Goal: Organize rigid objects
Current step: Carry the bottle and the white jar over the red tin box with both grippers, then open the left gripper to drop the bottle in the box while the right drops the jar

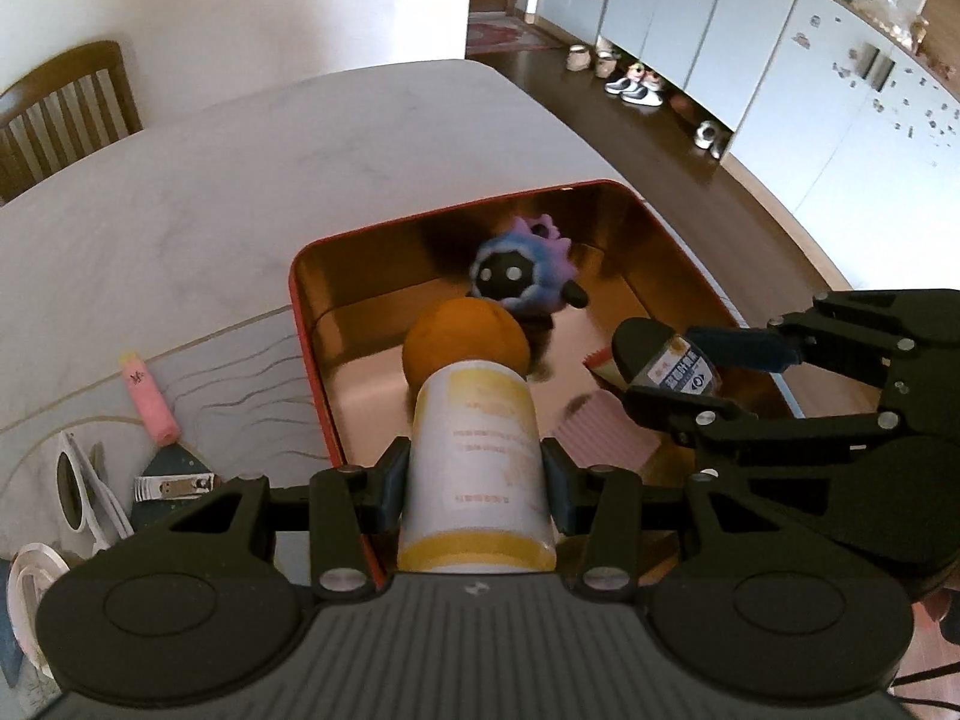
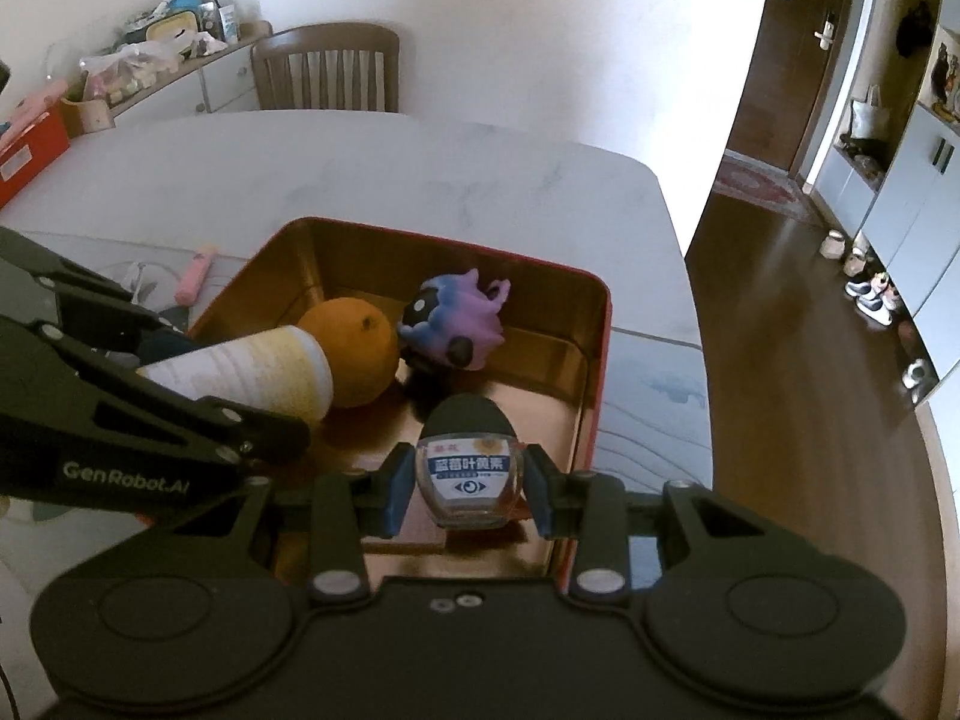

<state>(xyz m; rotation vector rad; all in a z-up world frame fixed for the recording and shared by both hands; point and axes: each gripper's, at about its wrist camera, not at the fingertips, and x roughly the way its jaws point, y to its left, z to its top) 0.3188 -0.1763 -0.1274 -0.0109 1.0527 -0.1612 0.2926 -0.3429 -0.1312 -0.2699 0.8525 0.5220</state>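
Observation:
My left gripper (image 1: 474,480) is shut on a white and yellow bottle (image 1: 477,468) held over the red tin box (image 1: 306,324); the bottle also shows in the right wrist view (image 2: 252,372). My right gripper (image 2: 468,486) is shut on a small glass jar with a black cap and blue label (image 2: 471,468), also over the tin (image 2: 600,360); the jar also shows in the left wrist view (image 1: 666,360). Inside the tin lie an orange (image 2: 354,348) and a purple-blue spiky toy (image 2: 450,324), also seen in the left wrist view (image 1: 522,276).
On the white table (image 1: 180,210) left of the tin lie a pink tube (image 1: 150,396), nail clippers (image 1: 174,486) and white sunglasses (image 1: 78,492). A pink ribbed item (image 1: 600,432) lies in the tin. Wooden chairs (image 2: 327,69) stand at the table's far side.

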